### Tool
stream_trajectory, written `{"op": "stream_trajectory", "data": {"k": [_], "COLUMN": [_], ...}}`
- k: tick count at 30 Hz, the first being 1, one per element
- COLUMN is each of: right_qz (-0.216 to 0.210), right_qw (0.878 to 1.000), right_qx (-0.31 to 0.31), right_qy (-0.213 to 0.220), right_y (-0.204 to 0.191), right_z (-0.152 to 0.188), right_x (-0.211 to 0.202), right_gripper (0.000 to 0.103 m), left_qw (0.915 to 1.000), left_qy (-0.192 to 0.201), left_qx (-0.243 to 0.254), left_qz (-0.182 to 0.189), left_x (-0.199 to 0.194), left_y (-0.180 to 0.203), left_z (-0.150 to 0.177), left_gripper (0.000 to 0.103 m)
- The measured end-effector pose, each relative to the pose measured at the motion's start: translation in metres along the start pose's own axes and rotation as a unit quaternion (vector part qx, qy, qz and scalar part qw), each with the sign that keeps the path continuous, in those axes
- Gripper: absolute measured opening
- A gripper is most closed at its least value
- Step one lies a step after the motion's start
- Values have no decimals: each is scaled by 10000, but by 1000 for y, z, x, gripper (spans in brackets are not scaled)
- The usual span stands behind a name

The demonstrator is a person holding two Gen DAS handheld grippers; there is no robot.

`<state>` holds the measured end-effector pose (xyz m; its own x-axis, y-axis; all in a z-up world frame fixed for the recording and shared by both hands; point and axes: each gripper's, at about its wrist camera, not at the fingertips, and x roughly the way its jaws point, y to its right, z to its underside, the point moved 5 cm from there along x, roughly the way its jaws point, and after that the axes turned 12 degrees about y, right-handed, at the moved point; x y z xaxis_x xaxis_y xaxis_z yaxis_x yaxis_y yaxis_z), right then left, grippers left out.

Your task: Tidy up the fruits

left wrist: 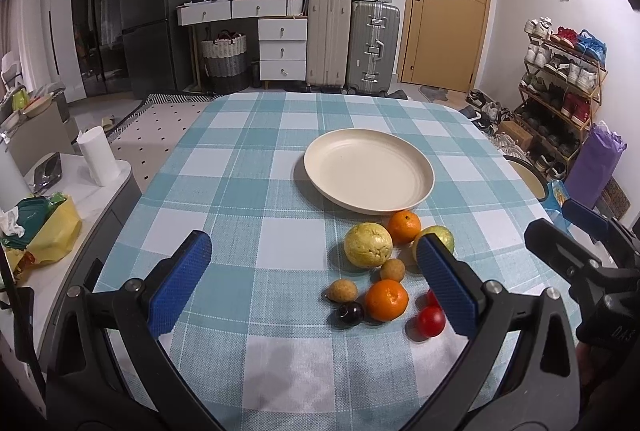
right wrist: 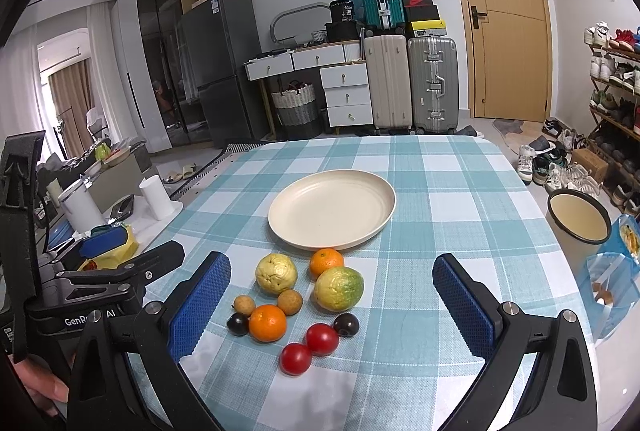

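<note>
Our left claw (left wrist: 316,271) gapes wide, its pad hiding one tomato (left wrist: 431,297); right claw (right wrist: 332,299) wide too, desk (right wrist: 460,215) edge roomy.

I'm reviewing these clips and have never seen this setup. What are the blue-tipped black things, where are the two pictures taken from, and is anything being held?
No robot here: a person carries two handheld grippers, each with a fisheye camera looking along its blue-padded fingers. One picture comes from the left gripper, the other from the right gripper; each also shows the other at its edge. Both are open and hold nothing. On the checked tablecloth sit an empty cream plate and loose fruit in front of it: two oranges, two yellow-green fruits, two red tomatoes, two dark plums and two small brown fruits.
</note>
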<state>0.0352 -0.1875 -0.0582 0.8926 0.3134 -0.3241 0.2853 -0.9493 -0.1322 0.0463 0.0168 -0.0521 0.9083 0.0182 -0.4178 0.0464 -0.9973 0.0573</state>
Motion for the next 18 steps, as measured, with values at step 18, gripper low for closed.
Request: {"op": "stream_trajectory", "data": {"k": [18], "right_qz": [56], "right_qw": [9997], "right_qx": [58], "right_qy": [-223], "right_y": [16], "right_z": [16], "right_x": [28], "right_gripper": [103], "left_qw": [9968], "left_qy": [-551], "left_qx": [-92], "left_qz": [576], "left_x": [67], "left_y": [0], "left_z": [16], "left_gripper": [102]}}
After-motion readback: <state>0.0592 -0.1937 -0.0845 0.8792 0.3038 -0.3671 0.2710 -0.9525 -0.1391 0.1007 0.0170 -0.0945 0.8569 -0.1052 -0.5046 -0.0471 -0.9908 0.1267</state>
